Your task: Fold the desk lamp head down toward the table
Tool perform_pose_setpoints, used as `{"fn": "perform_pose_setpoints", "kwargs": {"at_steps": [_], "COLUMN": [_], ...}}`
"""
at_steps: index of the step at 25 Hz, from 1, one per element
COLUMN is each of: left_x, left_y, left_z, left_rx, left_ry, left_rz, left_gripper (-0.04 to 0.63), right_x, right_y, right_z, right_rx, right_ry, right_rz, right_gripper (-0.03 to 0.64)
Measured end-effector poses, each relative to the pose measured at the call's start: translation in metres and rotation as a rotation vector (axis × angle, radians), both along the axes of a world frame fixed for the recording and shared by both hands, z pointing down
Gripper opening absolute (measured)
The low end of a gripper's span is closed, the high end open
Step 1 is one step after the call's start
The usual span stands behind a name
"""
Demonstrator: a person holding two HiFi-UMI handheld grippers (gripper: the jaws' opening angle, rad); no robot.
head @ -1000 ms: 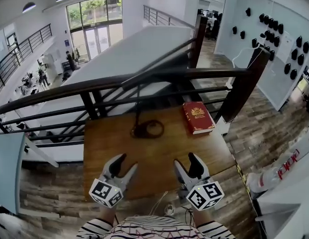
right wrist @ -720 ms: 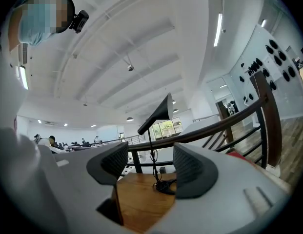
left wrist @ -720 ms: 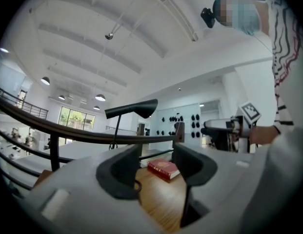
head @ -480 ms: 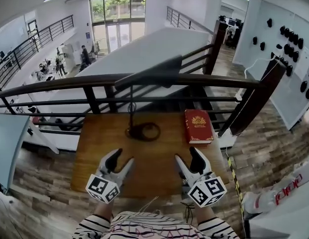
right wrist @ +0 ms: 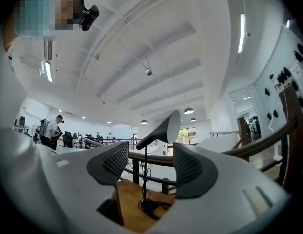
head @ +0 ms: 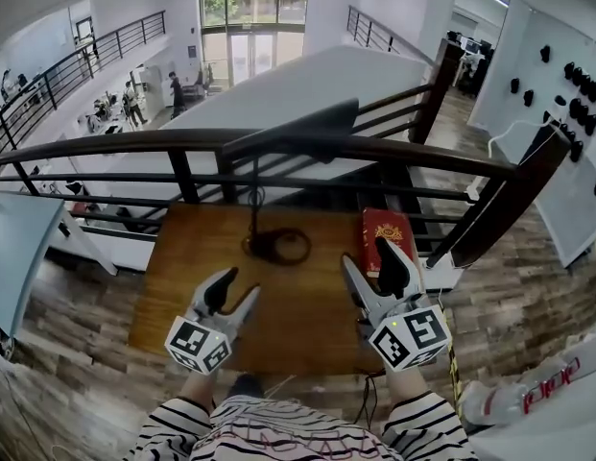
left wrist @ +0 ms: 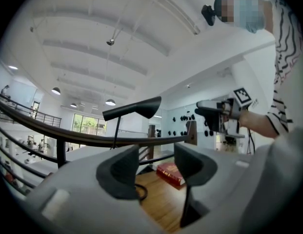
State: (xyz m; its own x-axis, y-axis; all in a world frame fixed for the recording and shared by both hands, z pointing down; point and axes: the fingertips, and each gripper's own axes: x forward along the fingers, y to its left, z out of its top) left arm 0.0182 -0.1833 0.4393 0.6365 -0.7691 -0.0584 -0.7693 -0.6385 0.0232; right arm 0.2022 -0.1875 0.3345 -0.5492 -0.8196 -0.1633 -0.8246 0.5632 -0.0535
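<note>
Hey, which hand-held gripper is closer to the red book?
Right. The right hand-held gripper overlaps the near edge of the red book in the head view; the left hand-held gripper sits over the left side of the table, well apart from it.

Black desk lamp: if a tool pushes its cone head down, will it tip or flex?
Likely tippy: the black desk lamp holds its long cone head high on a thin stem over a small ring base, so an off-centre push may rock it. The stem probably flexes slightly.
</note>
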Motion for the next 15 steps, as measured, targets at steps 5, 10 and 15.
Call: {"fn": "perform_pose_setpoints", "kwargs": {"at_steps": [5,10,15], "left_x": [-0.010,-0.031,-0.043], "left_y": [-0.034,-0.083,-0.130], "left_z": [-0.011,-0.024,-0.026], "left_rx": [0.025,0.052,0.072], "left_ry": [-0.003,0.000,-0.043], "left_rz": [0.004,-0.010,0.005], "left_gripper": [0.224,0.224,0.224], "right_x": [-0.012,-0.030,-0.044], "right_y": [-0.035,-0.077,-0.120], "right_z": [-0.037,-0.073,-0.101], "right_rx": [0.074,0.145,0.207], "right_ry": [0.052,0.104,0.151], "right_rz": [0.018,0.041,0.078], "right_gripper": [0.267,0.265,0.264]}}
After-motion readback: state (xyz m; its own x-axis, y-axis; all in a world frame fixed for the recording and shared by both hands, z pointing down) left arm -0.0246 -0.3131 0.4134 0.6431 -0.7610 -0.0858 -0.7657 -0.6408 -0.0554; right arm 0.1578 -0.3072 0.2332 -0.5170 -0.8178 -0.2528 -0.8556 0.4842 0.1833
